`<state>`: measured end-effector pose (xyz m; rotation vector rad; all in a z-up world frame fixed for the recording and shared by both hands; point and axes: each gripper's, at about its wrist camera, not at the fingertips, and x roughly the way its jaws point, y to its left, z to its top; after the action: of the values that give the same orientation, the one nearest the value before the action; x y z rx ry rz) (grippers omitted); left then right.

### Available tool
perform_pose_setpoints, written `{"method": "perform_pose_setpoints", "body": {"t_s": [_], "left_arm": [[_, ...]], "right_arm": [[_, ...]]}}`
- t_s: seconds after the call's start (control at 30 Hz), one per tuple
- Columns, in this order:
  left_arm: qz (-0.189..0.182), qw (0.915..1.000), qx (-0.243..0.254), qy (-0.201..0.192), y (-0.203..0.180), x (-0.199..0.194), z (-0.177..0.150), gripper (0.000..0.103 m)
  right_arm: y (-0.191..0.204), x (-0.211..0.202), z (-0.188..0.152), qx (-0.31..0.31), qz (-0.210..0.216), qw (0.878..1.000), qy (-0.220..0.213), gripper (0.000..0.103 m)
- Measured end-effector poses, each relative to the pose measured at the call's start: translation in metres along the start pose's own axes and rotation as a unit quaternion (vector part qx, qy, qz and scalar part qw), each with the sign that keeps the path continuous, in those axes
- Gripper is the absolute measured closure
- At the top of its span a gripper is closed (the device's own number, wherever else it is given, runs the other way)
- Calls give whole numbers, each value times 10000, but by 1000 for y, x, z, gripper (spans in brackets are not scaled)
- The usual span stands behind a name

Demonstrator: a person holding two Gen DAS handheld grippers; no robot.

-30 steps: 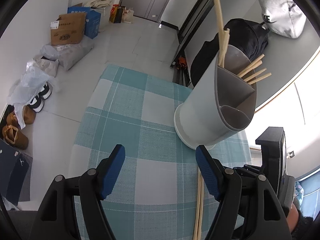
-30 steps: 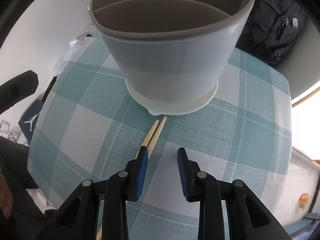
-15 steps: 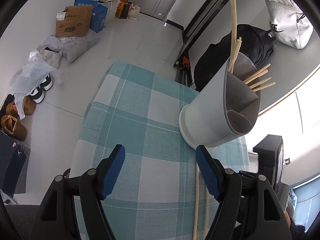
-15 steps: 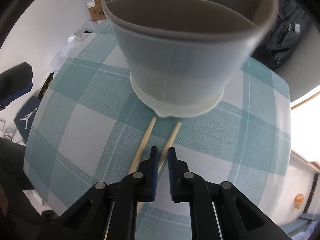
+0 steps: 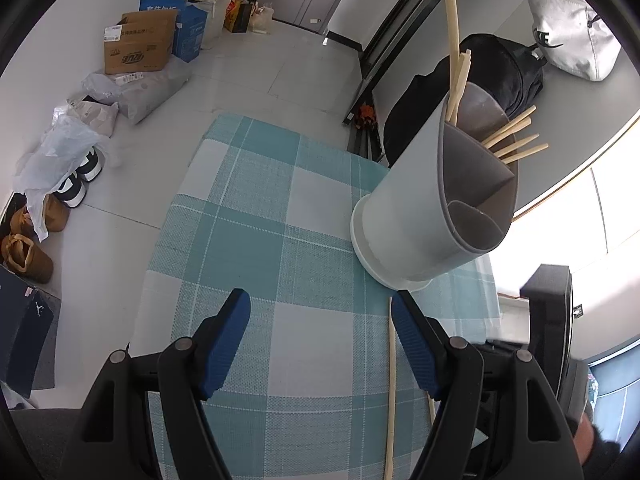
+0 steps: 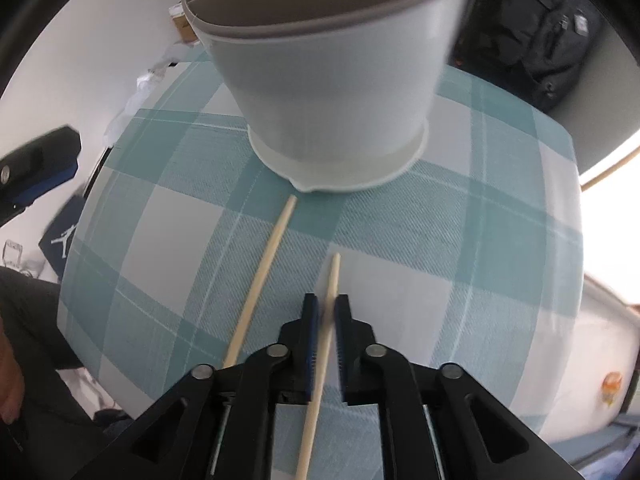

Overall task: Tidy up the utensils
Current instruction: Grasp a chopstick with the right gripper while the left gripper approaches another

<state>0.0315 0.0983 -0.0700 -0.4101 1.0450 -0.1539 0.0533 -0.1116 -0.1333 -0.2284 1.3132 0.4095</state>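
A pale grey utensil holder [image 5: 420,208] with divided compartments stands on the teal checked tablecloth [image 5: 256,232]; several wooden chopsticks [image 5: 516,140] and a long pale handle [image 5: 452,32] stick out of it. In the right wrist view the holder [image 6: 332,80] is just ahead. My right gripper [image 6: 326,312] has one loose chopstick [image 6: 333,276] between its pads; the jaws are opening slightly but still touch it. A second chopstick [image 6: 264,272] lies to its left, with its tip at the holder's base. My left gripper [image 5: 320,320] hangs open over the cloth with nothing in it, and a chopstick [image 5: 391,380] lies by its right finger.
The table's far edge drops to a tiled floor with cardboard boxes [image 5: 136,44], plastic bags [image 5: 64,148] and shoes [image 5: 28,252]. A black backpack [image 5: 500,68] and a white bag [image 5: 572,36] sit behind the holder. A person's dark sleeve [image 6: 36,340] is at the left.
My right jaws closed around one of the two chopsticks, which split apart. The gripped one's tip has drawn back from the holder's base. My left gripper stayed open and still.
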Motion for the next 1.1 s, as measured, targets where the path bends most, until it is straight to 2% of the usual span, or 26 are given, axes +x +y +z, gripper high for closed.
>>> {"method": "perform_pose_setpoints", "body": {"t_s": [0.17,0.2,0.23,0.27,0.4,0.47,0.6,0.77,0.83,0.93,1.0,1.03,1.07,1.1], "left_arm": [[84,10000,-9,35,1,2,0,34],[104,9999,-4,55,1,4,-1,34],[124,9999,7,78,1,5,-1,34],[146,9999,12,89,0,5,-2,34],[271,9993,168,187,-5,12,-6,34],[272,9986,319,324,-14,17,-10,34],[188,9956,723,571,-38,27,-18,34],[250,9892,1178,835,-67,46,-22,34],[300,9872,1227,969,-74,56,-21,34],[499,9849,1273,1061,-80,66,-19,35],[614,9826,1305,1174,-82,71,-20,39],[748,9795,1341,1301,-83,76,-22,48],[822,9776,1353,1385,-83,80,-24,63],[926,9752,1396,1449,-83,82,-28,65]], "right_arm": [[3,0,10,-106,-112,9998,-87,86],[6,2,11,-118,-158,9997,-135,88],[4,1,10,-98,-193,9996,-196,95],[1,0,9,-29,-120,9996,-250,99],[-18,-7,-4,385,251,9976,-518,100],[-32,-19,-7,592,462,9939,-804,100],[-61,-55,-19,1020,895,9785,-1552,100],[-100,-88,-37,1541,1328,9506,-2344,100],[-112,-97,-49,1679,1495,9386,-2618,100],[-124,-104,-59,1862,1632,9272,-2810,100],[-121,-104,-54,1890,1679,9233,-2892,100],[-123,-111,-59,1893,1701,9213,-2941,100],[-127,-115,-64,1889,1739,9189,-2996,100],[-130,-113,-63,1883,1743,9175,-3040,100]]}}
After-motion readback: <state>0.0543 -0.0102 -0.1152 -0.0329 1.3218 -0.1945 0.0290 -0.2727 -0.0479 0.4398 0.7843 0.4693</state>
